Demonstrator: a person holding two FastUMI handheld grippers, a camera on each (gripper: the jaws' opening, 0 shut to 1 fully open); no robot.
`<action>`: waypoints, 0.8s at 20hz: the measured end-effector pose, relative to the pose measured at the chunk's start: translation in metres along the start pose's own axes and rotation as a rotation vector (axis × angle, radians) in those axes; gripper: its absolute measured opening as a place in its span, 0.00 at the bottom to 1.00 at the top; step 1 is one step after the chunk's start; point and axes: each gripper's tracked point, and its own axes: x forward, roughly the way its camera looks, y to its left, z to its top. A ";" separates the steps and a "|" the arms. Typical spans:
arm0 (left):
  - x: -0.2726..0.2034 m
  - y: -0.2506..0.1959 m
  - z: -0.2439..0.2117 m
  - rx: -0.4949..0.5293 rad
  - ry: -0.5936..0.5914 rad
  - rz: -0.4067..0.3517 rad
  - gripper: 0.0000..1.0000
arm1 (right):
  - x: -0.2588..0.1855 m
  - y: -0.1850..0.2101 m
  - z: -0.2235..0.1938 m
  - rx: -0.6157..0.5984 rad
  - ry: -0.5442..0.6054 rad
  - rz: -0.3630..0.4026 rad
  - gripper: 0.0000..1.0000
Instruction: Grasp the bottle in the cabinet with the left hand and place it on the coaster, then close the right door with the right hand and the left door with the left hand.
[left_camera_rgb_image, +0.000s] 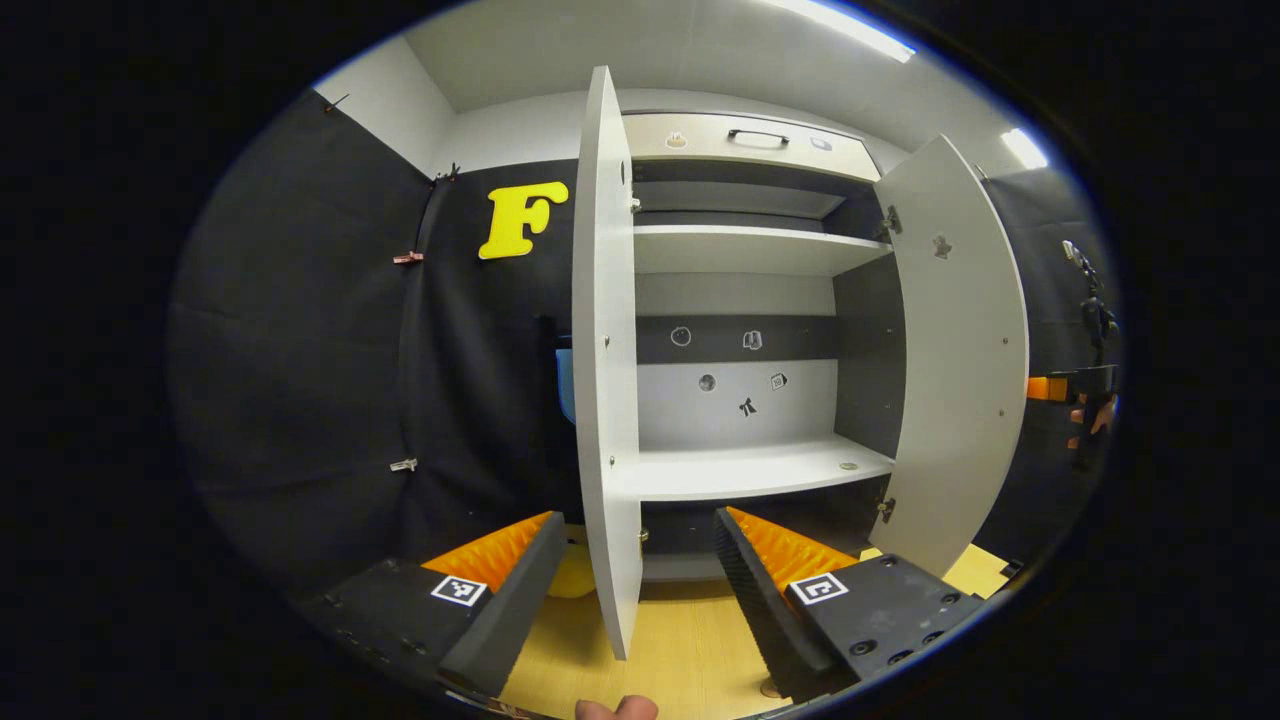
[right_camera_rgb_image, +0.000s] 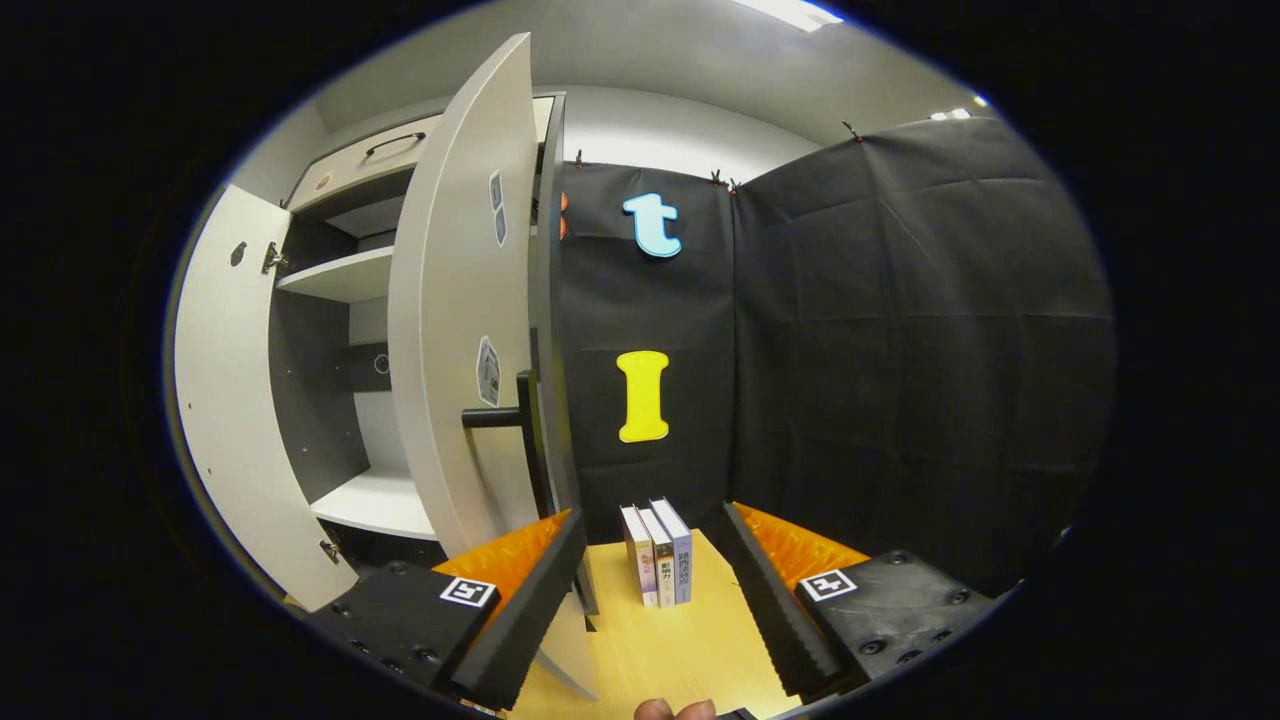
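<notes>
My left tongs (left_camera_rgb_image: 630, 570) are open and empty, fingers straddling the edge of the cabinet's left door (left_camera_rgb_image: 608, 350), which stands wide open, not touching it as far as I can tell. Cabinet (left_camera_rgb_image: 740, 300) shelves look bare from the left gripper view; I can't see the bottle inside. Something yellow (left_camera_rgb_image: 572, 580) sits low behind the left door, too hidden to identify. Right door (left_camera_rgb_image: 955, 350) also open. My right tongs (right_camera_rgb_image: 650, 590) are open and empty too, beside the right door's outer face, near its dark handle (right_camera_rgb_image: 500, 418). Three books (right_camera_rgb_image: 658, 555) stand upright on the table (right_camera_rgb_image: 660, 650) ahead between the fingers.
</notes>
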 end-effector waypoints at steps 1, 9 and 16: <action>0.000 0.002 0.000 0.004 0.002 -0.001 0.94 | -0.001 0.008 -0.001 0.009 0.007 0.014 0.95; 0.007 0.005 0.003 0.001 -0.004 -0.006 0.94 | -0.005 0.115 -0.016 0.060 0.053 0.231 0.97; 0.001 0.026 0.005 0.006 -0.012 0.040 0.94 | 0.017 0.182 -0.031 0.029 0.075 0.349 0.97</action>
